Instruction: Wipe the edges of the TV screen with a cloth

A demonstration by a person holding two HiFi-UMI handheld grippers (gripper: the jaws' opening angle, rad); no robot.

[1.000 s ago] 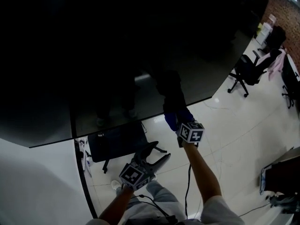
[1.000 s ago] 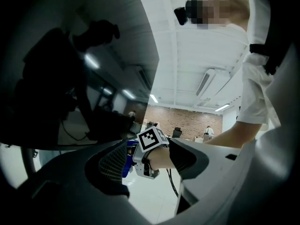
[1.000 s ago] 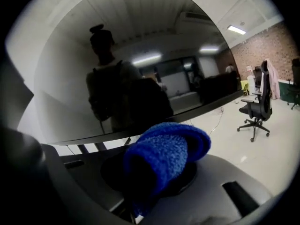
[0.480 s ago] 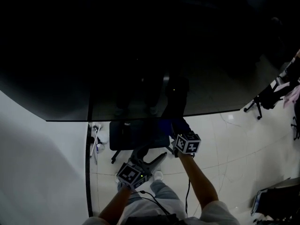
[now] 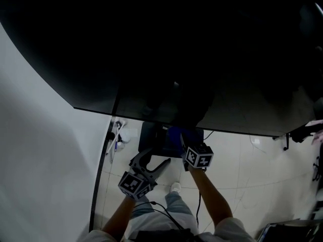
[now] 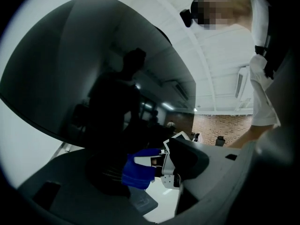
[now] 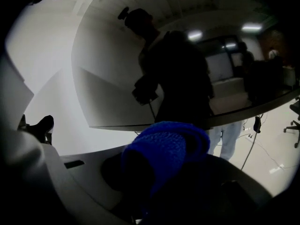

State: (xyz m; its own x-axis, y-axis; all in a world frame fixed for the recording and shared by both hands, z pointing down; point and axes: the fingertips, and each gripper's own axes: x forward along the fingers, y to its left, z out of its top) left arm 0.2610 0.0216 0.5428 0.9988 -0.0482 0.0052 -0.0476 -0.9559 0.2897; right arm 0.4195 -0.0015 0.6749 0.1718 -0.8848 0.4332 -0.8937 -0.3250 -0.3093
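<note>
Right claw, clamped on blue cloth, has slid leftward along TV bottom edge; left claw gapes empty.

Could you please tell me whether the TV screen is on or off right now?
Off, it seems: the TV screen is black throughout, with no picture, only faint reflections on its surface.
</note>
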